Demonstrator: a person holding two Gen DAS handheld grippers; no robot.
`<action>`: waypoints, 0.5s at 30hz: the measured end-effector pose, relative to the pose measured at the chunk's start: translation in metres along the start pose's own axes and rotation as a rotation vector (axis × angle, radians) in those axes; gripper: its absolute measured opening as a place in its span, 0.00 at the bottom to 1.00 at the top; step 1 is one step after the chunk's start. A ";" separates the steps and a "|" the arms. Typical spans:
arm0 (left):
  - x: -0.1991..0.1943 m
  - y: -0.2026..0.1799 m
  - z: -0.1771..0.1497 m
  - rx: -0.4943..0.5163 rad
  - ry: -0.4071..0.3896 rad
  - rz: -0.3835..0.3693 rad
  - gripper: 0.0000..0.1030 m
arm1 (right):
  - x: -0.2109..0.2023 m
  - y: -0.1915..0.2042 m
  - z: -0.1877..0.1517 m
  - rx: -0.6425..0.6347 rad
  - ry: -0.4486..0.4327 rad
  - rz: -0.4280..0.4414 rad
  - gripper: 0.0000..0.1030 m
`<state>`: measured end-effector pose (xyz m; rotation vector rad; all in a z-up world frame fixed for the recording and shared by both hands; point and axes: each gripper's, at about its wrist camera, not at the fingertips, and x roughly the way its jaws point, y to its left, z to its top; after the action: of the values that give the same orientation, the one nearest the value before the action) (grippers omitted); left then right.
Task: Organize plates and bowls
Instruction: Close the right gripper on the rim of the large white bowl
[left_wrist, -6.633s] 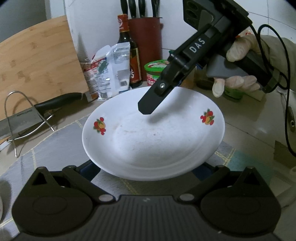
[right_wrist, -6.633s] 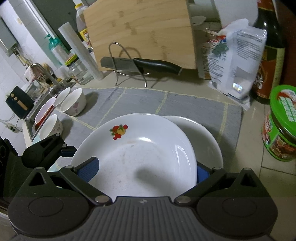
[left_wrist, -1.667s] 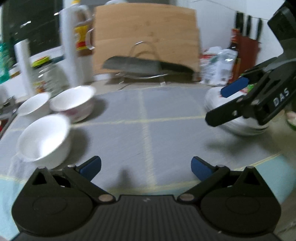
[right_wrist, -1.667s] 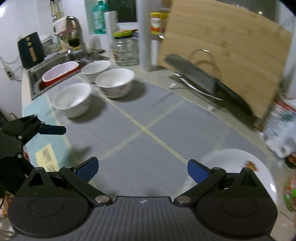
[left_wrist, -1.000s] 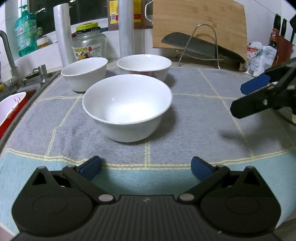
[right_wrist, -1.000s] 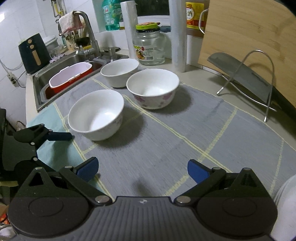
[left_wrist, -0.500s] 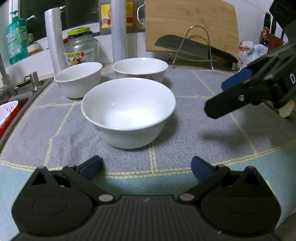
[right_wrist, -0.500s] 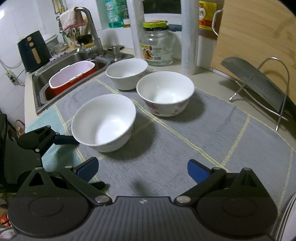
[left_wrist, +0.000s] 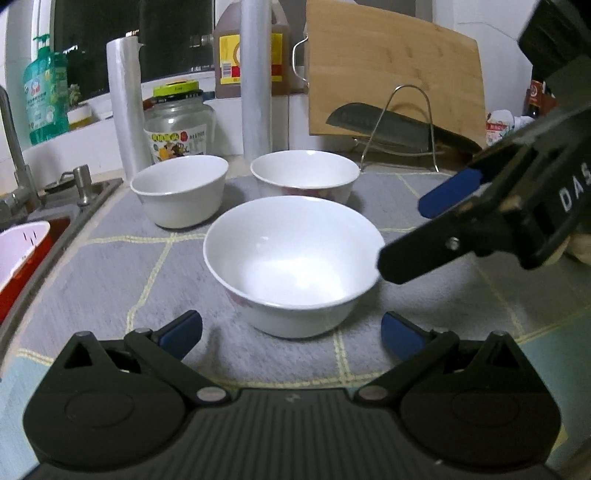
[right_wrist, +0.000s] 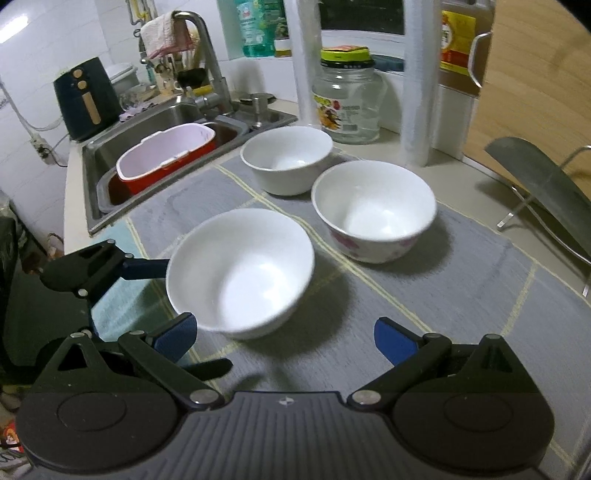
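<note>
Three white bowls stand on the grey mat (left_wrist: 110, 266). The nearest bowl (left_wrist: 295, 262) (right_wrist: 240, 269) sits right in front of my open, empty left gripper (left_wrist: 291, 330), between its blue-padded fingertips. Behind it stand a plain bowl (left_wrist: 181, 188) (right_wrist: 288, 158) and a flower-patterned bowl (left_wrist: 304, 177) (right_wrist: 373, 208). My right gripper (right_wrist: 282, 338) is open and empty, just right of the nearest bowl; it shows in the left wrist view (left_wrist: 413, 236) by that bowl's right rim. The left gripper also shows in the right wrist view (right_wrist: 155, 267) at the bowl's left rim.
A sink (right_wrist: 173, 122) with a red and white tub (right_wrist: 166, 158) lies left of the mat. A glass jar (left_wrist: 177, 125), plastic rolls (left_wrist: 255, 81), a cutting board (left_wrist: 391, 77) and a cleaver on a wire stand (left_wrist: 388, 122) line the back.
The plate was set on the stack at the right. Both grippers then swung left to the bowls and closed in on the nearest bowl from either side.
</note>
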<state>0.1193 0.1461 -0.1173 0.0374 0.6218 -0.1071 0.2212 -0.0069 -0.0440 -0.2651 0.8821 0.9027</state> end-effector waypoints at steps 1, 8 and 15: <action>0.001 0.001 0.001 0.001 -0.004 -0.001 0.99 | 0.002 0.001 0.003 -0.005 -0.002 0.005 1.00; 0.004 0.006 0.007 0.021 -0.015 -0.013 0.97 | 0.020 0.004 0.018 -0.030 -0.005 0.043 1.00; 0.007 0.007 0.010 0.042 -0.015 -0.043 0.87 | 0.035 0.007 0.027 -0.046 0.006 0.083 0.95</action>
<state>0.1311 0.1522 -0.1131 0.0639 0.6057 -0.1619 0.2415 0.0314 -0.0528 -0.2725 0.8833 1.0006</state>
